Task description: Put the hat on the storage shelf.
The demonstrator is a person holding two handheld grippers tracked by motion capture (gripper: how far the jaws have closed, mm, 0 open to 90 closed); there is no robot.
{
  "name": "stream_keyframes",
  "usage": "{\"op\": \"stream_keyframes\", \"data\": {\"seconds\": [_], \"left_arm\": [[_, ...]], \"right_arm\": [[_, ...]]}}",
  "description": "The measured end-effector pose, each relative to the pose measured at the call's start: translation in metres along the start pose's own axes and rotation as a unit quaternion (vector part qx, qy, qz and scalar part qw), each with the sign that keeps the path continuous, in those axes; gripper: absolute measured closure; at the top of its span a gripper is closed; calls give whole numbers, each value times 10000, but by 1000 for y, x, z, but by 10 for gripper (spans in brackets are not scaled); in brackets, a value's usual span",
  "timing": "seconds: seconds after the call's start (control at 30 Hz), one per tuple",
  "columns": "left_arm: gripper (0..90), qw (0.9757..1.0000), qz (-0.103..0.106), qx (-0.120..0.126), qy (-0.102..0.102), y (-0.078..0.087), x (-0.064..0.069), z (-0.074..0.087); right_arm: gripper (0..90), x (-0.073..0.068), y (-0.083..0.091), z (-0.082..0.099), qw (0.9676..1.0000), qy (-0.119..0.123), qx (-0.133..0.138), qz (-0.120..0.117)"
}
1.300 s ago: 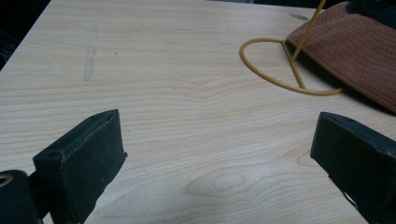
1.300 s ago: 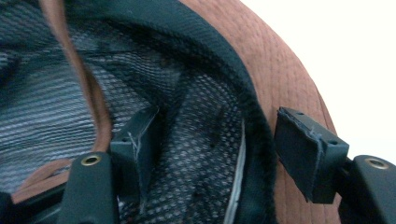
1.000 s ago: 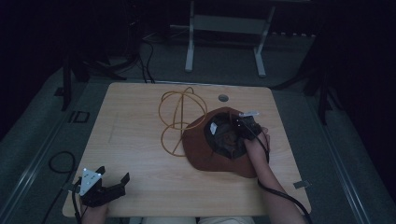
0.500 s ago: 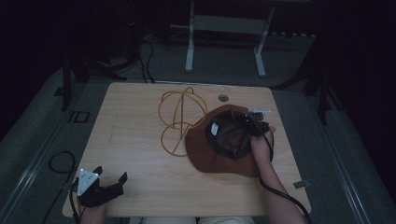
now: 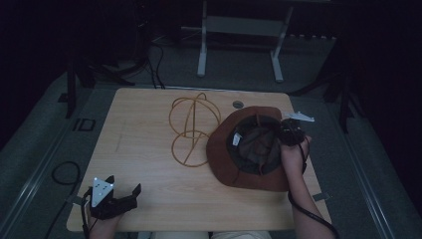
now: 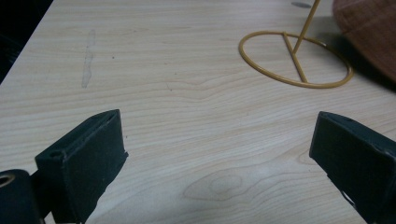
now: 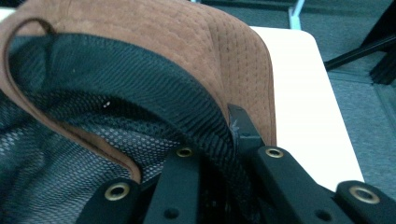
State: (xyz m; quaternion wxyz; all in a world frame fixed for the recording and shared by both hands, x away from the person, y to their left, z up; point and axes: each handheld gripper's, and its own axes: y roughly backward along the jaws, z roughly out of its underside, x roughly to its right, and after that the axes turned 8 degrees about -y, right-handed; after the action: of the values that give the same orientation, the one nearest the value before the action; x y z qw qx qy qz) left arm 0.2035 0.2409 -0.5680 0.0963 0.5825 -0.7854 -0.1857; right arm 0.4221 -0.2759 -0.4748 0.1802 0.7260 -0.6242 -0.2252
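Observation:
A brown suede hat (image 5: 249,149) lies upside down on the right half of the wooden table (image 5: 149,139), its black mesh lining (image 7: 93,93) facing up. My right gripper (image 5: 291,130) is shut on the hat's brim (image 7: 224,60) at its right side, one jaw inside the crown and one outside. A gold wire hat stand (image 5: 191,127) stands just left of the hat, its round base (image 6: 294,58) flat on the table. My left gripper (image 5: 117,199) rests open at the table's front left corner, nothing between its jaws.
A small round grommet (image 5: 238,104) sits in the table near the back edge. A metal frame stand (image 5: 239,30) is on the floor behind the table. Cables (image 5: 64,174) lie on the floor at the left.
The right gripper has shifted the hat slightly right and toward the back. The left gripper has dropped a little closer to the front edge.

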Motion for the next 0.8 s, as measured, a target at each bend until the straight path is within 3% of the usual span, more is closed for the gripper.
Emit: {"op": "stream_keyframes", "data": {"seconds": [0.13,0.17,0.23,0.4,0.57,0.8], "left_arm": [[48,9997,161,-130,-85,-6,7,-4],[48,9993,271,-166,-184,-7,15,-10],[50,9992,289,-173,-226,-7,18,-12],[62,9973,586,-38,-429,-9,41,-34],[62,9936,892,74,-685,-14,65,-60],[63,9859,1326,185,-1005,-19,93,-98]], "right_arm": [[841,6,22,-4,9998,12,218,-13],[842,7,26,-5,9996,15,264,-6],[842,10,33,-7,9995,-25,303,-22],[842,15,44,-6,9993,-38,360,-52],[841,18,53,-4,9990,-87,439,-62],[841,19,65,-3,9985,-89,505,-207]]}}
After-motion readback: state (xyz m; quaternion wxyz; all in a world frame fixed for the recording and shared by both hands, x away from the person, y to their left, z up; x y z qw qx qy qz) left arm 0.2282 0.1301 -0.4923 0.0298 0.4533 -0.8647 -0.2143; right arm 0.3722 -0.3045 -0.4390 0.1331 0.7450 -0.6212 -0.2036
